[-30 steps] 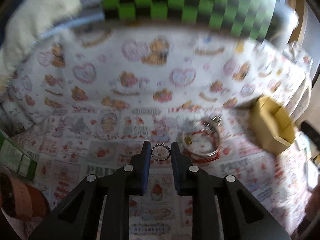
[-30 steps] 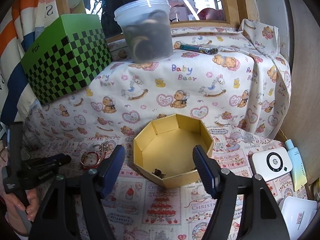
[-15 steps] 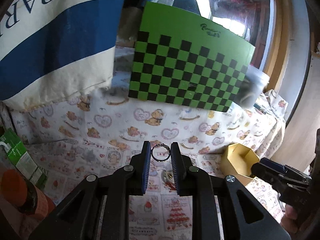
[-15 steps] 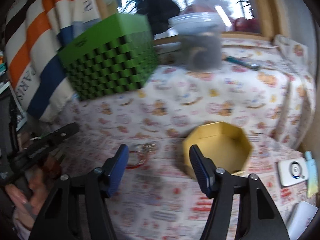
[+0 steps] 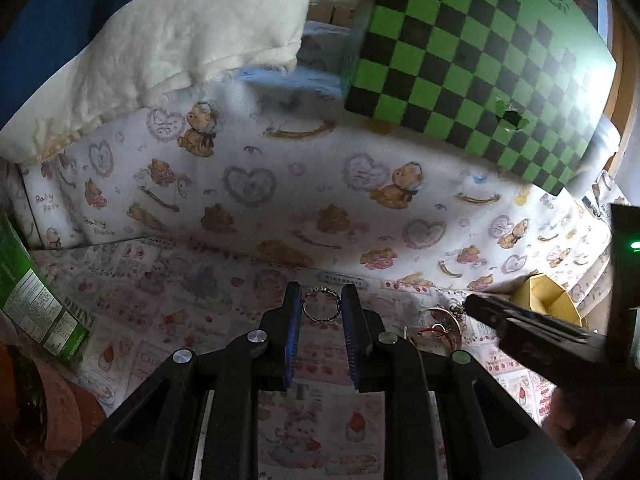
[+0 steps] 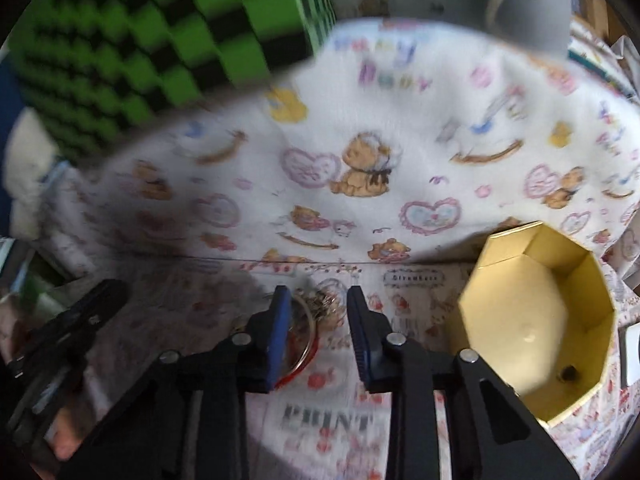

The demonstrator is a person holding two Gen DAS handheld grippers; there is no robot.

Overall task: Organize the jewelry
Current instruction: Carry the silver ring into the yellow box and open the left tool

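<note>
My left gripper [image 5: 321, 308] is shut on a thin silver ring [image 5: 320, 289], which stands upright between its blue pads above the printed cloth. My right gripper [image 6: 318, 300] hangs low over a small heap of jewelry [image 6: 324, 304]: a tangled chain and a red-and-silver bangle [image 6: 306, 354]. Its jaws are closing with the chain between them, and the pads do not visibly press on it. The left finger covers part of the bangle. The yellow octagonal box [image 6: 520, 328] stands open to the right with a small dark piece [image 6: 567, 372] inside.
A green checkered box [image 5: 480, 52] stands on the raised, bear-printed ledge behind. A green carton [image 5: 36, 300] lies at the left edge. In the left wrist view, the heap of jewelry [image 5: 440, 320] and the yellow box [image 5: 540, 296] sit to the right.
My right gripper has swung left and down from in front of the yellow box to the jewelry heap, and its jaws have narrowed. The left gripper has shifted, still holding the ring.
</note>
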